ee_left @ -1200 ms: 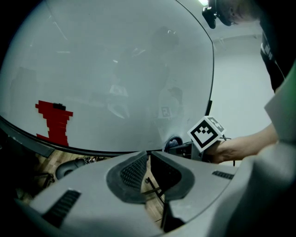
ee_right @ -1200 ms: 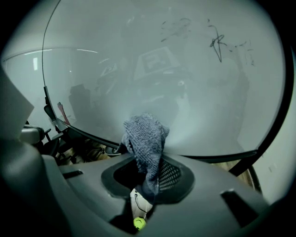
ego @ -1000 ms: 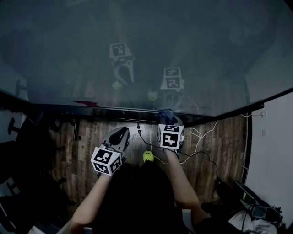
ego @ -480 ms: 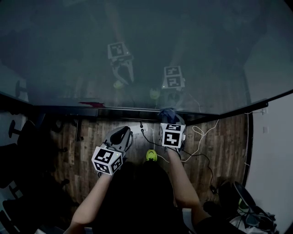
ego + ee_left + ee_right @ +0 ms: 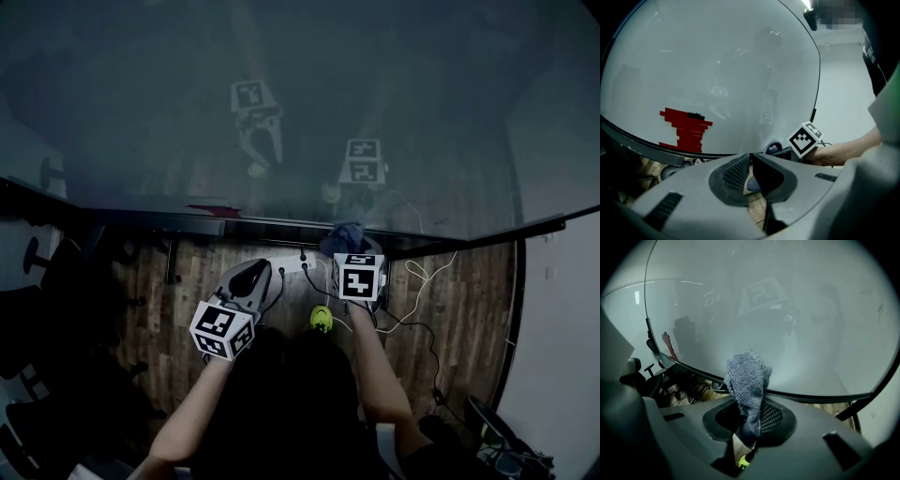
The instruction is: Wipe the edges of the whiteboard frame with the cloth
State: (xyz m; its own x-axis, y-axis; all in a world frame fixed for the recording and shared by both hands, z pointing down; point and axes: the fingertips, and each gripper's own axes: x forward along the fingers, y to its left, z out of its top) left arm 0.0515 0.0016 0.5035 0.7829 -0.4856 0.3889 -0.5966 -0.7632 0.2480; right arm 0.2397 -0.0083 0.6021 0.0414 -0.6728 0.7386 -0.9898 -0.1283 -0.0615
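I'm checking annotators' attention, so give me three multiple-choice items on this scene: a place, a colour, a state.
1. Where is the cloth?
A. on the floor
B. at the bottom edge of the whiteboard frame
C. at the board's top edge
2. What colour is the cloth?
A. red
B. yellow
C. blue-grey
3. The right gripper is:
A. shut on the cloth
B. open and empty
C. shut on a marker
Answers: 1 B, it sits at the dark lower edge; 2 C, as the right gripper view shows; 3 A, its jaws pinch the cloth.
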